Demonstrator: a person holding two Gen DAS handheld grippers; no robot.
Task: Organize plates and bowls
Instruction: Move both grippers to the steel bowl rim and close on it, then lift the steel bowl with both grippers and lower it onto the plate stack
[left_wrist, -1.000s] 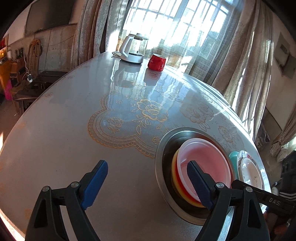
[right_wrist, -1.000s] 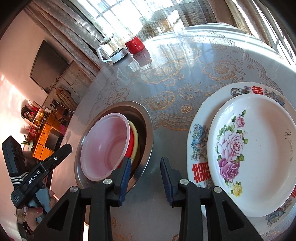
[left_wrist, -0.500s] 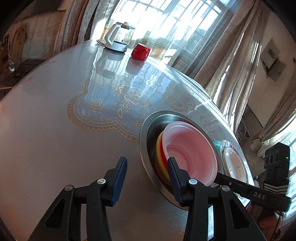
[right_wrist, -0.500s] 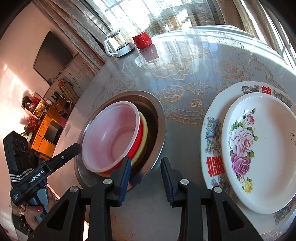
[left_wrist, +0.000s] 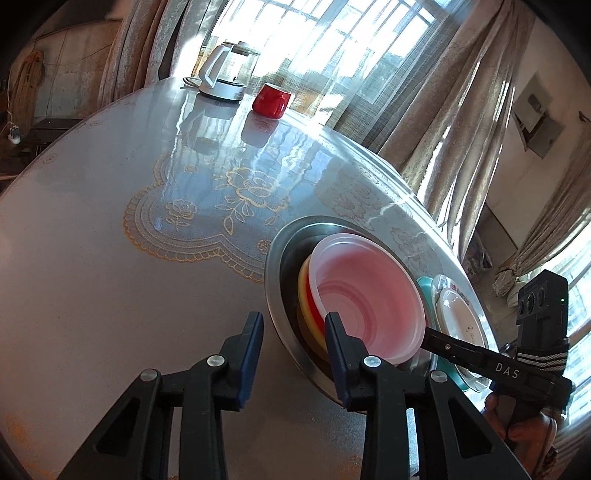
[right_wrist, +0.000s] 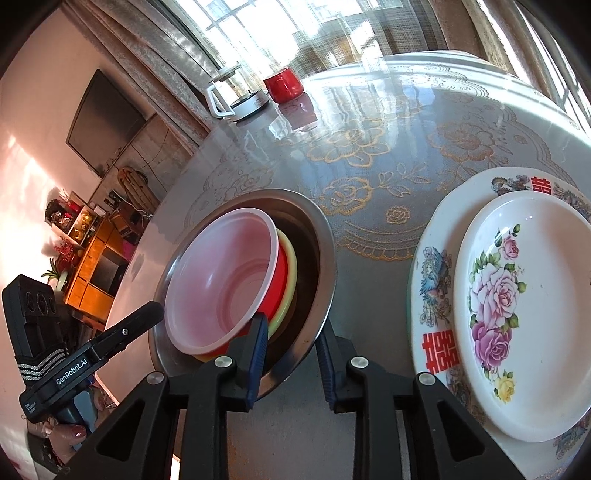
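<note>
A steel bowl (left_wrist: 275, 291) (right_wrist: 325, 266) sits on the table and holds a stack of a yellow bowl (right_wrist: 290, 258), a red bowl (right_wrist: 282, 273) and a pale pink bowl (left_wrist: 365, 291) (right_wrist: 225, 280) on top. My left gripper (left_wrist: 293, 343) straddles the steel bowl's near rim, its jaws a narrow gap apart. My right gripper (right_wrist: 291, 347) straddles the opposite rim the same way. I cannot tell whether either pad touches the rim. A floral plate (right_wrist: 532, 310) lies on a larger patterned plate (right_wrist: 432, 295) to the right.
A white kettle (left_wrist: 225, 72) and a red mug (left_wrist: 271, 99) stand at the far edge of the round table (left_wrist: 110, 280). A teal plate rim (left_wrist: 424, 288) shows under the plate stack. Curtains and windows lie beyond.
My left gripper's jaws have closed from wide to narrow and moved onto the steel bowl's rim. My right gripper has moved forward so that its jaws straddle the rim.
</note>
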